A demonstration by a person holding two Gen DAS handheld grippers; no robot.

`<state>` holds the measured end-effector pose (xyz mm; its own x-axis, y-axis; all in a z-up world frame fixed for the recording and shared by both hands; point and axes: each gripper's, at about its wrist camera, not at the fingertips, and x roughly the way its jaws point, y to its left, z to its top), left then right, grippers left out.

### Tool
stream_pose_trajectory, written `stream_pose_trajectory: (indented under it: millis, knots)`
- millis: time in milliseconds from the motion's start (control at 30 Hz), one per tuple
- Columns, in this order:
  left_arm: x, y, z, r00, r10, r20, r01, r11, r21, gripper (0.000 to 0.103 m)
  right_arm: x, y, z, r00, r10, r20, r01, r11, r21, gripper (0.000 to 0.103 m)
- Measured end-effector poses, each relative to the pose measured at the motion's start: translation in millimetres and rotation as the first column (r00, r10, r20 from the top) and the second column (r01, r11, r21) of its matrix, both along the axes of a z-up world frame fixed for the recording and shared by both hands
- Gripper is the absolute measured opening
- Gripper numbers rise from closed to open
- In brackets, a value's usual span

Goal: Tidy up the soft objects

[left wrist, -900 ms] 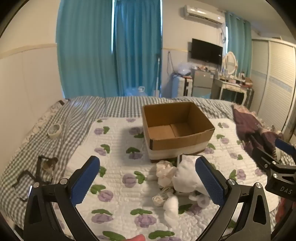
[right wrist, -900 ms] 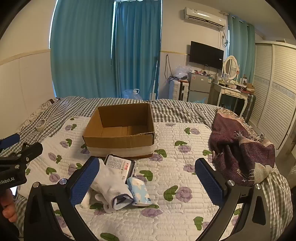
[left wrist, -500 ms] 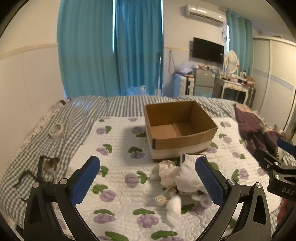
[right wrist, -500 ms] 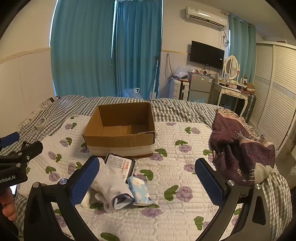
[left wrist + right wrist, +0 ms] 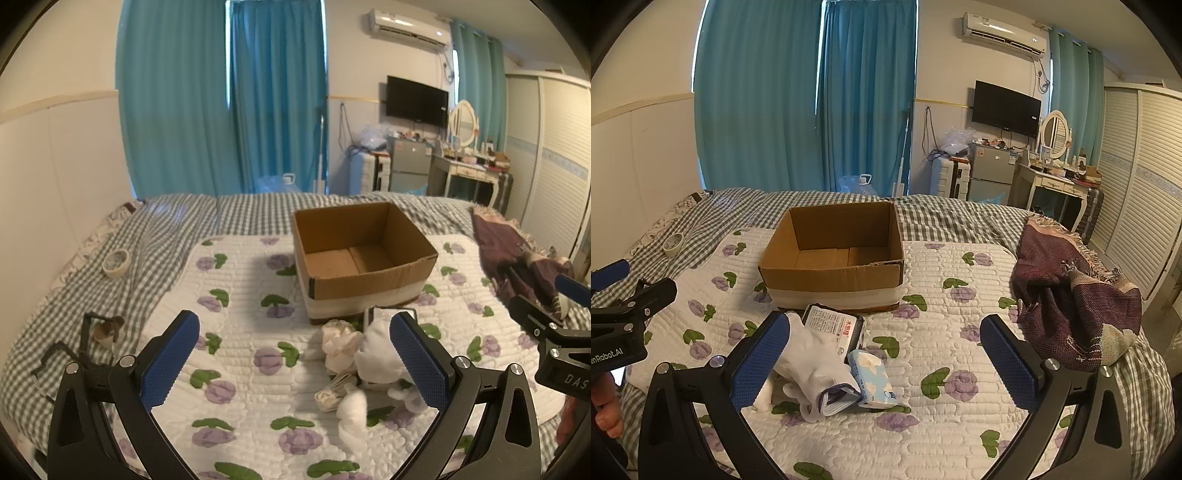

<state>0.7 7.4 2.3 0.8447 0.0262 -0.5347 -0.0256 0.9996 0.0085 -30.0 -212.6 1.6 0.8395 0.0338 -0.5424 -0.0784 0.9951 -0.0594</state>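
An open, empty cardboard box (image 5: 364, 258) (image 5: 833, 254) stands on the flowered quilt. Just in front of it lies a small pile: a white glove (image 5: 812, 354) (image 5: 376, 354), a dark wet-wipe pack (image 5: 836, 325), a blue cloud-print tissue pack (image 5: 871, 380), a crumpled white cloth (image 5: 338, 343), a coiled white cable (image 5: 332, 391) and a cotton wad (image 5: 352, 406). My left gripper (image 5: 295, 358) is open and empty, left of the pile. My right gripper (image 5: 884, 358) is open and empty above the pile's right side.
A purple fringed blanket (image 5: 1071, 295) lies at the bed's right edge. A tape roll (image 5: 115, 263) and a black wire stand (image 5: 85, 343) sit on the checked sheet at left. A fridge, dresser and wardrobe stand beyond the bed.
Both grippers have drifted slightly, so the box and pile sit a little further right in the left view. Nothing was grasped or moved.
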Motion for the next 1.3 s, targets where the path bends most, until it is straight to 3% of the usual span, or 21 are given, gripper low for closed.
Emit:
stream_pose_trajectory:
  millis: [1300]
  knots:
    - [-1.4, 1.4, -3.6, 1.000, 0.014, 0.004, -0.014, 1.000, 0.003, 0.103, -1.8, 8.2, -4.5, 1.000, 0.024, -0.015, -0.024, 1.000, -0.006, 0.103]
